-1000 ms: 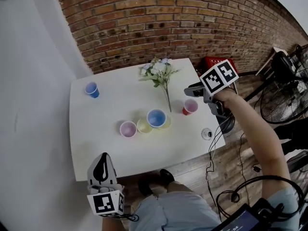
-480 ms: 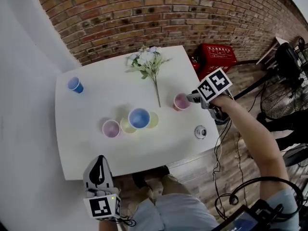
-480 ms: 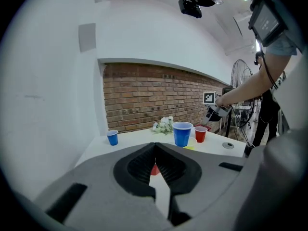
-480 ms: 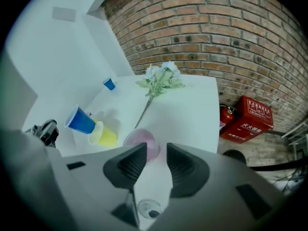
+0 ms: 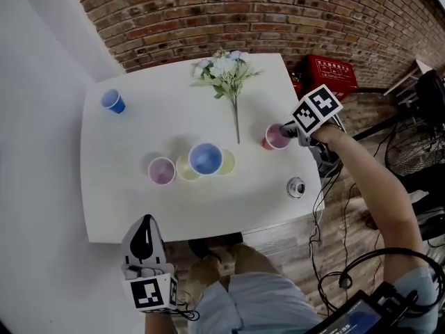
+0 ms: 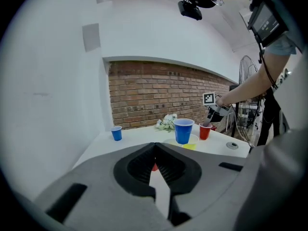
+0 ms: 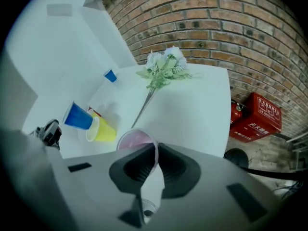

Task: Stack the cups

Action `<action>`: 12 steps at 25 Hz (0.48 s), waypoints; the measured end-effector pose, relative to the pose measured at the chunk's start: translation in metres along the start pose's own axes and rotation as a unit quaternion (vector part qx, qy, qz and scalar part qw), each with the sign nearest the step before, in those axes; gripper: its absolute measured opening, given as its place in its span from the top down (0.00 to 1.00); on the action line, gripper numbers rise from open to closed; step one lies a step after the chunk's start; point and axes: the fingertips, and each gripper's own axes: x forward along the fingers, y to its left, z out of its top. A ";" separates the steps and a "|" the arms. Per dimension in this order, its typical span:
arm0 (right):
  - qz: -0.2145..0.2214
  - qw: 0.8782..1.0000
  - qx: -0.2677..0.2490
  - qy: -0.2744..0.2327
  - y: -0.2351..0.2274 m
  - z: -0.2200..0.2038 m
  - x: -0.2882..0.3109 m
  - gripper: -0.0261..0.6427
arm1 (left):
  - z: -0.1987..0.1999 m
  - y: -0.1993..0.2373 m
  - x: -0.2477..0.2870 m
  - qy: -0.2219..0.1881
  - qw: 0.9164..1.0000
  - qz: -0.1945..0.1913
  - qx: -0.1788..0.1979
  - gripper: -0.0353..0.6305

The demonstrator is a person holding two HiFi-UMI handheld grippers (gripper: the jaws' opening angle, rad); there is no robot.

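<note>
A red cup (image 5: 275,137) (image 7: 136,140) stands upright near the table's right edge. My right gripper (image 5: 287,132) (image 7: 155,149) reaches down onto it. Its jaws have just been closing and now pinch the cup's right wall at the rim. A large blue cup (image 5: 206,158) (image 6: 183,130) sits among yellow cups (image 5: 186,168) at mid table, and another red cup (image 5: 161,170) stands just left of them. A small blue cup (image 5: 112,101) (image 6: 116,133) stands far left. My left gripper (image 5: 145,229) (image 6: 155,145) hovers in front of the table's near edge, shut and empty.
A flower sprig (image 5: 227,73) lies at the back of the white table (image 5: 132,207). A small round metal object (image 5: 296,186) sits near the front right corner. A red crate (image 5: 332,76), cables and a fan (image 5: 416,145) stand on the floor to the right.
My right gripper came down from above onto the red cup's rim and closed on its wall. The left gripper stayed below the table's front edge.
</note>
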 end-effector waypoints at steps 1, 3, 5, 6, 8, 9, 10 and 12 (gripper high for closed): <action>0.000 1.000 -0.005 0.002 0.003 0.006 -0.005 0.92 | -0.001 0.000 -0.002 -0.002 1.000 0.002 -0.002 0.93; -0.002 1.000 -0.017 0.002 0.010 0.021 -0.019 0.92 | -0.003 0.002 -0.007 -0.004 1.000 0.004 -0.006 0.93; -0.004 1.000 -0.030 -0.003 0.020 0.043 -0.037 0.92 | -0.003 0.005 -0.013 -0.010 1.000 0.009 -0.015 0.93; -0.004 0.999 -0.039 -0.006 0.027 0.056 -0.045 0.92 | -0.002 0.006 -0.016 -0.016 1.000 0.012 -0.019 0.93; -0.003 0.998 -0.063 -0.010 0.043 0.083 -0.059 0.92 | 0.002 0.011 -0.025 -0.029 0.999 0.021 -0.021 0.93; -0.002 0.997 -0.078 -0.012 0.053 0.097 -0.064 0.92 | 0.004 0.014 -0.031 -0.032 0.999 0.030 -0.021 0.93; 0.001 0.995 -0.095 -0.015 0.065 0.113 -0.067 0.92 | 0.005 0.019 -0.036 -0.034 0.998 0.041 -0.023 0.93; 0.017 0.991 -0.133 -0.022 0.092 0.146 -0.068 0.92 | 0.006 0.028 -0.048 -0.037 0.996 0.071 -0.029 0.93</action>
